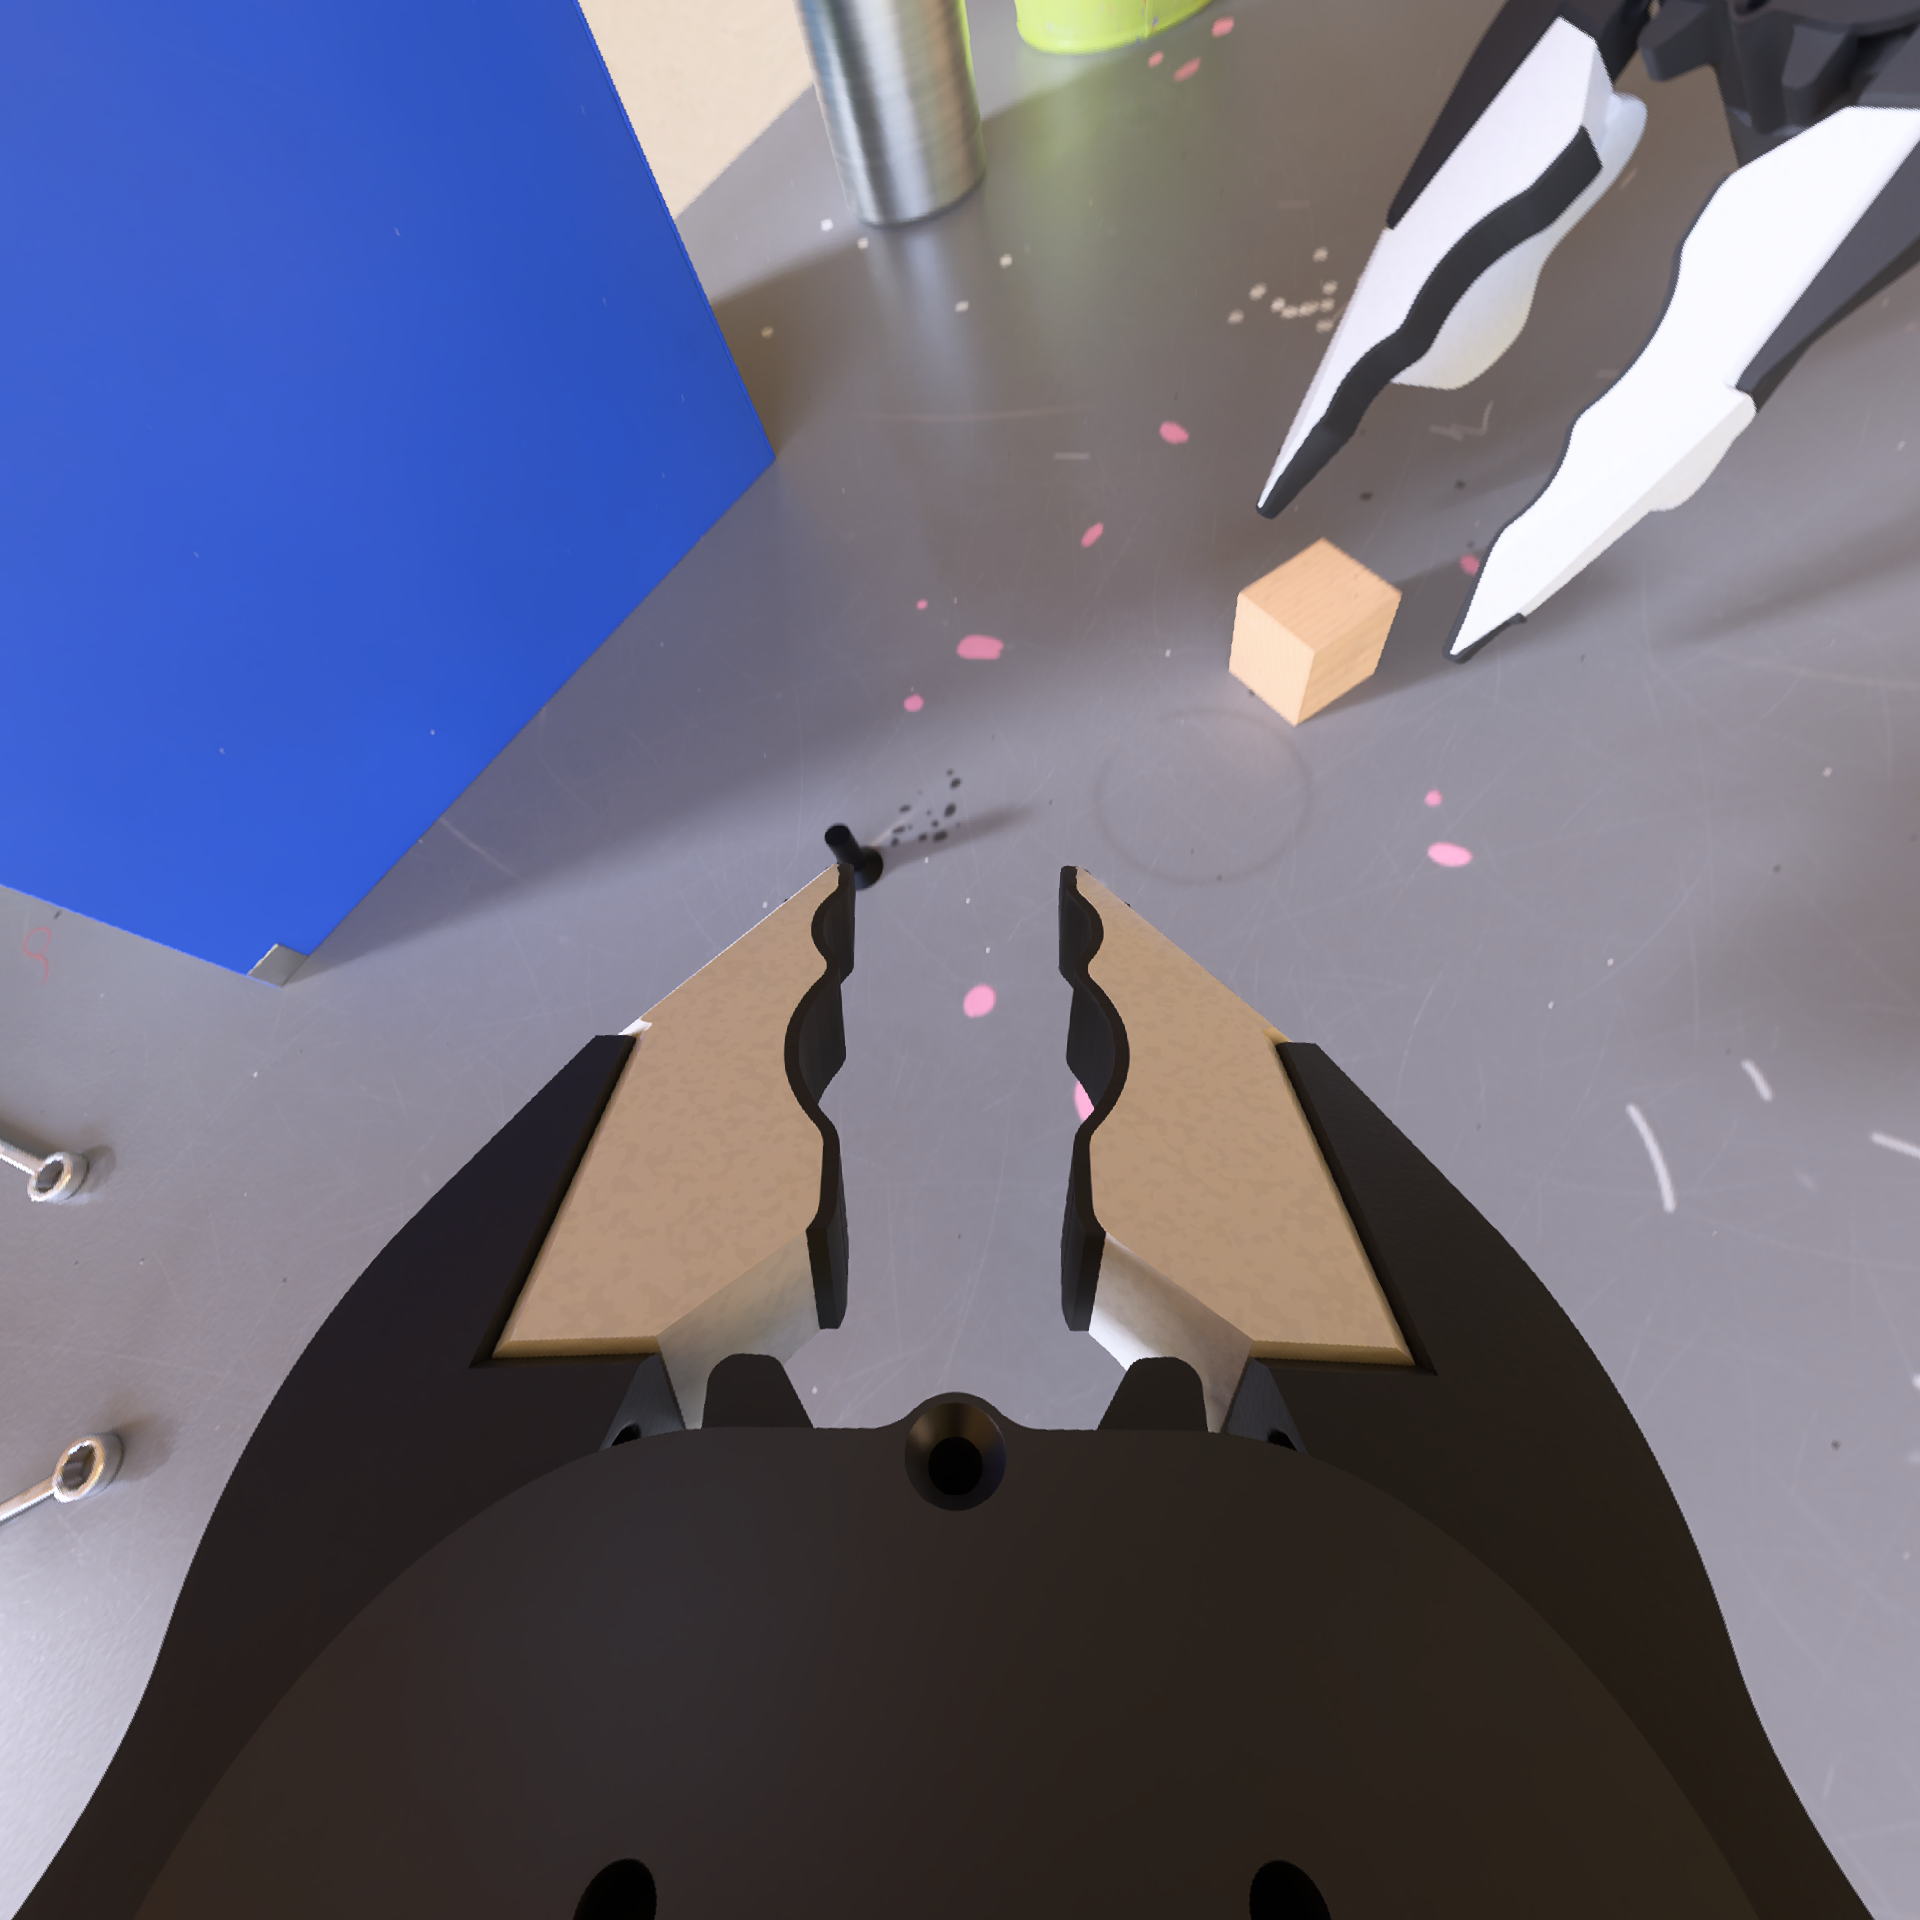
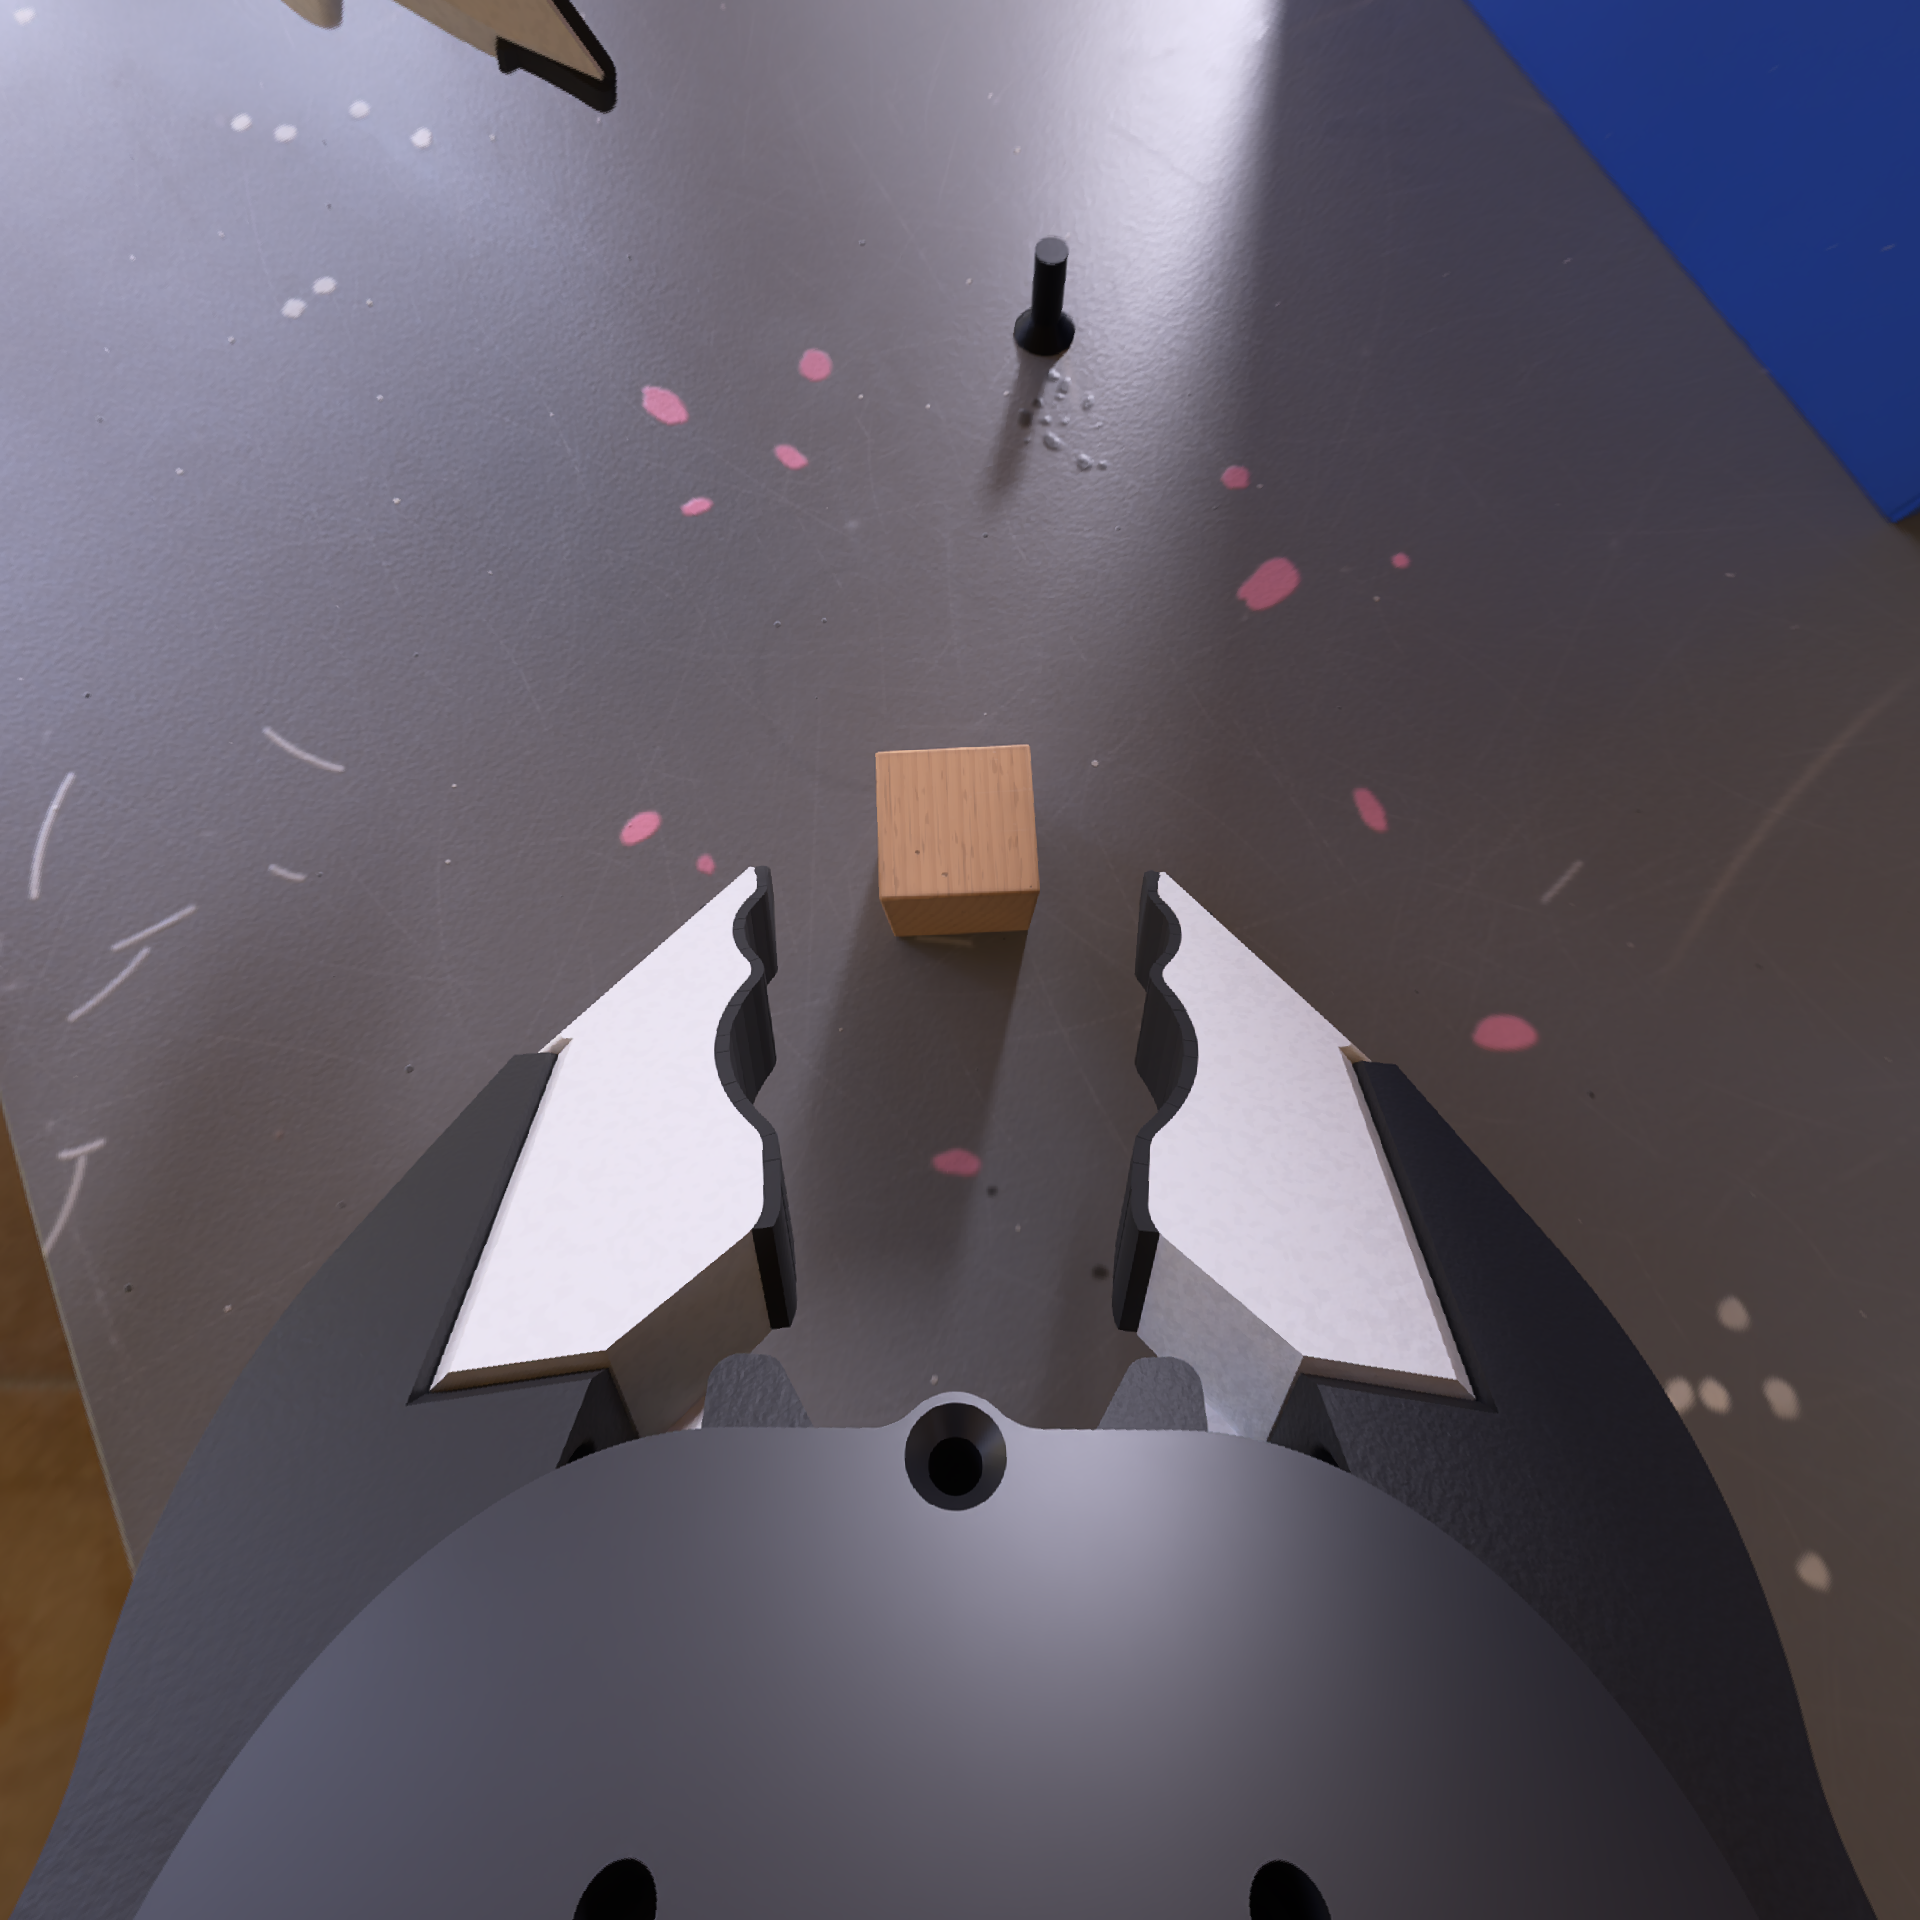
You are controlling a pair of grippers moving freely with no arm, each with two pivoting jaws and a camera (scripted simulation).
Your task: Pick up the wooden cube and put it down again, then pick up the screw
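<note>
The wooden cube rests on the grey tabletop just beyond my right gripper, which is open and empty with white-faced fingers. The cube also shows in the left wrist view, with the right gripper hovering above and behind it. A small black screw stands on its head farther off. In the left wrist view the screw sits right at the tip of my left finger. My left gripper, tan-faced, is open and empty.
A large blue box stands at the left, and shows in the right wrist view. A metal cylinder and a yellow-green container stand at the back. Two small wrenches lie at the left edge. Pink paint spots dot the table.
</note>
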